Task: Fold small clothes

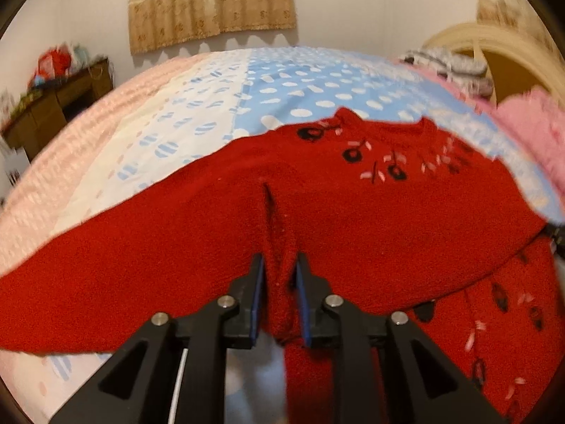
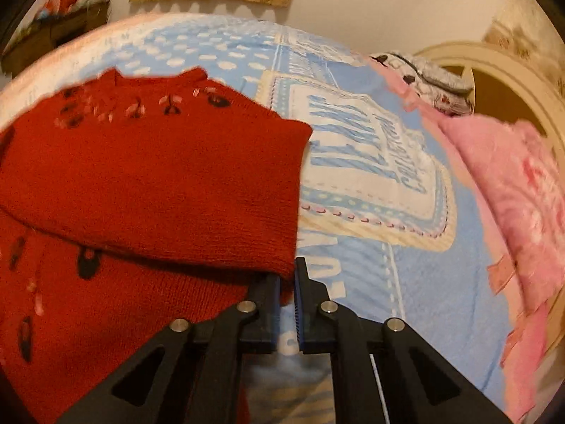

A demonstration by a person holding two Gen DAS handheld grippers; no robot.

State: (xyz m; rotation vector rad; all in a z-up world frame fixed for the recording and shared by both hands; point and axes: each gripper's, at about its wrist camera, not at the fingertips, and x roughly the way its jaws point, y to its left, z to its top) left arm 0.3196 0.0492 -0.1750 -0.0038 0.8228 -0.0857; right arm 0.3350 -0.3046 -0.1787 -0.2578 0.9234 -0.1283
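Observation:
A red knitted sweater (image 1: 353, 212) with black and pink stitched flowers lies on the bed, its neck half folded over the lower half. In the left wrist view my left gripper (image 1: 280, 259) straddles a raised ridge of the red knit. The ridge touches the left pad, and a thin dark gap shows at the right pad. In the right wrist view the sweater (image 2: 159, 176) fills the left side. My right gripper (image 2: 286, 265) has the corner of the folded layer between its fingertips, and the knit fills the narrow gap there.
A blue, white and pink bedsheet (image 2: 406, 265) covers the bed. Pink bedding (image 2: 512, 194) and a grey patterned cloth (image 2: 434, 74) are piled at the right by a pale curved headboard (image 2: 494, 60). A cluttered wooden table (image 1: 63, 99) stands at the far left below a curtain (image 1: 212, 0).

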